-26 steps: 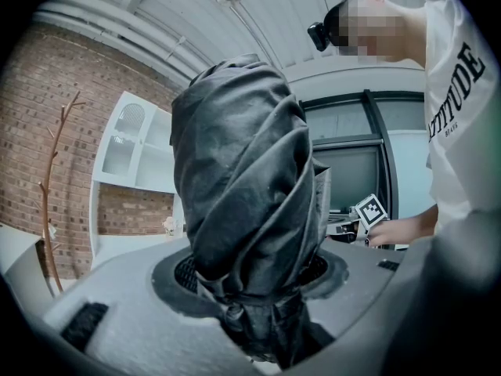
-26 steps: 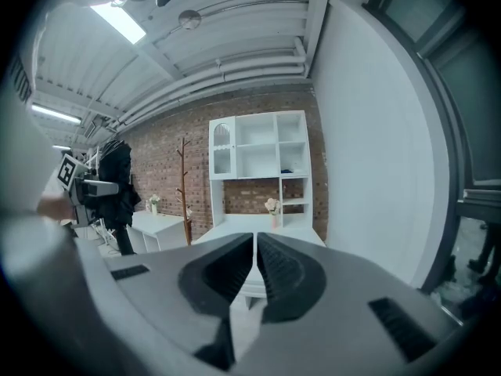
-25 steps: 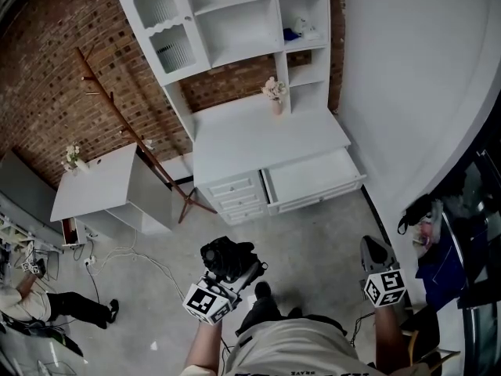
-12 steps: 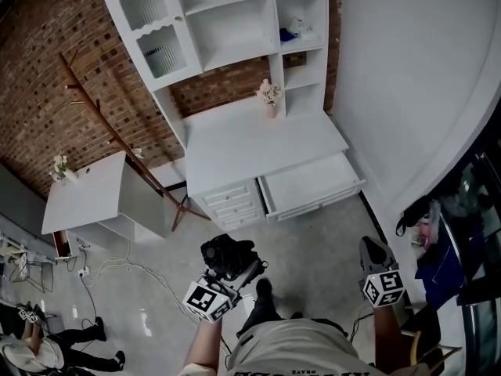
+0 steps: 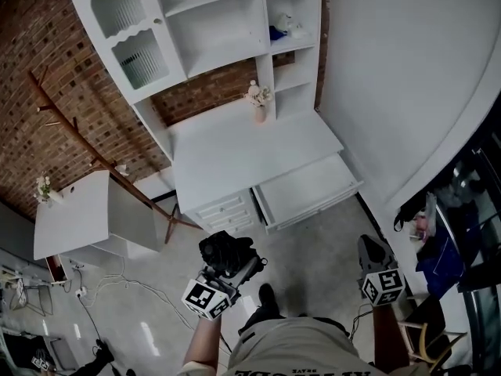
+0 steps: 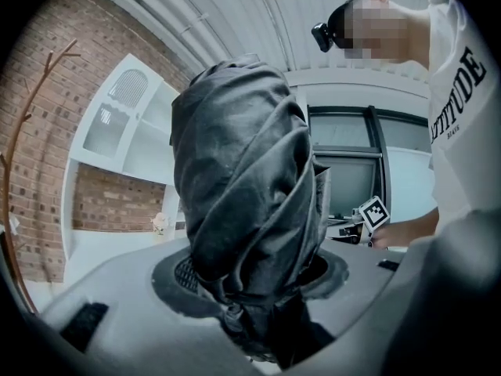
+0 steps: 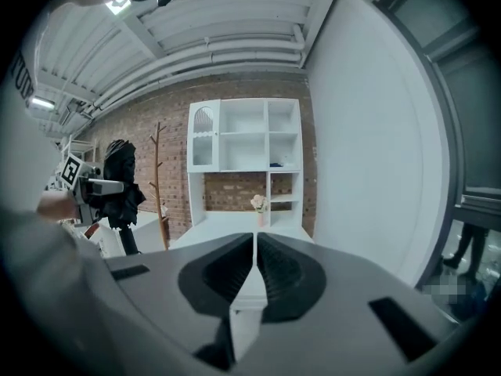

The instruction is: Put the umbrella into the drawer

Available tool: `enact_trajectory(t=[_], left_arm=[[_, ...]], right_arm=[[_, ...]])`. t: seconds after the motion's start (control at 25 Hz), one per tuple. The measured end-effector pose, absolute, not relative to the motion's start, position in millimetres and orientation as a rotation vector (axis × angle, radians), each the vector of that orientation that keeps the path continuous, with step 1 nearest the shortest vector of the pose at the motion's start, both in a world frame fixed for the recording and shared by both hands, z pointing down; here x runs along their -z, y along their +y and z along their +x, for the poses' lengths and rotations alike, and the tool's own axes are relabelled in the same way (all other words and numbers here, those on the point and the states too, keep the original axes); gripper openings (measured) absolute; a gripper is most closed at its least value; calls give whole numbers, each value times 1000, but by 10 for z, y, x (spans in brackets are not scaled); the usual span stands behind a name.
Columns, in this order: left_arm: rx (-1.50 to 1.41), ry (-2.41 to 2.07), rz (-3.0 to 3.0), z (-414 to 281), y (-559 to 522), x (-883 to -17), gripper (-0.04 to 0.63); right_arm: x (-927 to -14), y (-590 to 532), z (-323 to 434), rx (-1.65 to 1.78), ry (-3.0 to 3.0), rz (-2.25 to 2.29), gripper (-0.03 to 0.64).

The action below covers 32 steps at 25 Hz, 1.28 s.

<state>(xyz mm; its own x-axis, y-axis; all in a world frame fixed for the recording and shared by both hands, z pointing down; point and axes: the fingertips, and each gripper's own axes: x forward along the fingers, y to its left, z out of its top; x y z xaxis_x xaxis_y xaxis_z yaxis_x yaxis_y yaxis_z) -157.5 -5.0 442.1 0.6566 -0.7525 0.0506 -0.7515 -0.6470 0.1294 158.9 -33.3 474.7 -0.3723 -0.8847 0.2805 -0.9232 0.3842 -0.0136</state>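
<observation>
A folded black umbrella (image 5: 225, 251) stands upright in my left gripper (image 5: 225, 266), whose jaws are shut on its lower part; in the left gripper view the umbrella's (image 6: 246, 186) crumpled fabric fills the middle above the left gripper (image 6: 250, 284). The white desk's (image 5: 243, 151) right drawer (image 5: 307, 192) is pulled open and looks empty, ahead of both grippers. My right gripper (image 5: 373, 251) hangs at the lower right, below the drawer's corner. In the right gripper view the right gripper (image 7: 256, 241) has its jaws together with nothing between them, and the umbrella (image 7: 119, 180) shows at the left.
A hutch with shelves (image 5: 211, 22) and a flower vase (image 5: 257, 102) stand on the desk. A wooden coat rack (image 5: 94, 159) and a small white table (image 5: 74, 214) are to the left. Cables (image 5: 117, 288) lie on the floor. A white wall (image 5: 407, 77) and hanging clothes (image 5: 442, 245) bound the right.
The desk and its open drawer have drifted left and closer in the head view as the person walks toward them. Both grippers keep their places in the picture, and the umbrella stays held.
</observation>
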Motion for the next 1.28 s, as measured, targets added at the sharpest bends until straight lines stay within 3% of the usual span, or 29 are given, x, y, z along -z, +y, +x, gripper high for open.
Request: enact_trajectory(t=[0.8, 1.28], left_arm=[[-5, -968, 2705, -2157, -1177, -4865, 250], [-62, -940, 2691, -1943, -1438, -5035, 250]], right_arm=[[-4865, -869, 928, -295, -2258, 1756, 34], [-4891, -1041, 1055, -304, -2228, 1758, 34]])
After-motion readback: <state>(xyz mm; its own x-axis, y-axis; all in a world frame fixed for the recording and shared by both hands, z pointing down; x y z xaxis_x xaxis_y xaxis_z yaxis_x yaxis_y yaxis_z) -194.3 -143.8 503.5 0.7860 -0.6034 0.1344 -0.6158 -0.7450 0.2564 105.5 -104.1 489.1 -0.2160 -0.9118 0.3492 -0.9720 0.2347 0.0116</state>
